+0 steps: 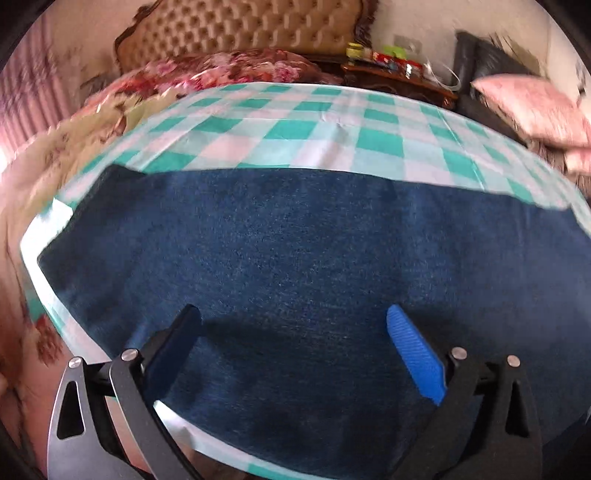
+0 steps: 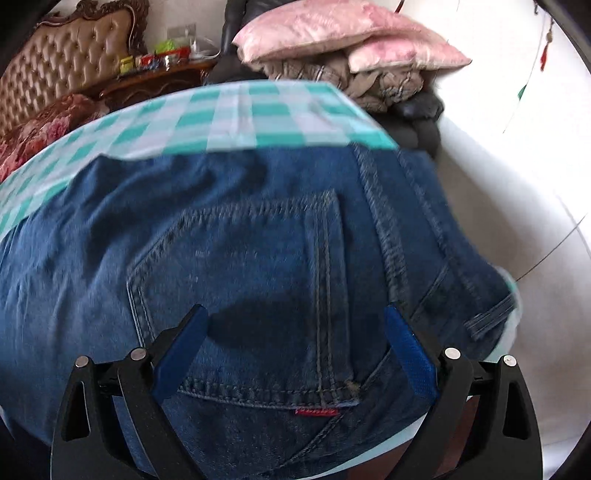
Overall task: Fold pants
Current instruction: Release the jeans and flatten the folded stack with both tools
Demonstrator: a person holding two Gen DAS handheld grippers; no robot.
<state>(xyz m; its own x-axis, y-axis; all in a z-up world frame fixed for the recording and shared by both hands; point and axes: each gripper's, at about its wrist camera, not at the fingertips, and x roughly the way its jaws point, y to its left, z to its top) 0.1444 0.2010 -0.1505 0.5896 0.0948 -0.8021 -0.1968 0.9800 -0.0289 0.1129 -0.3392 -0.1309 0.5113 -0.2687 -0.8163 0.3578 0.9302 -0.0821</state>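
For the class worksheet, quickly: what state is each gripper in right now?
Left gripper: open, holding nothing, over the jeans.
Right gripper: open, holding nothing, over the back pocket.

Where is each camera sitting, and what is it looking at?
Left wrist: sits on the left gripper, facing plain dark blue denim jeans on the teal-and-white checked cloth; both jaws show, spread apart.
Right wrist: sits on the right gripper, facing the jeans' stitched back pocket; both jaws show, spread apart.
Shared: jeans, checked cloth, tan tufted headboard, pink pillow.
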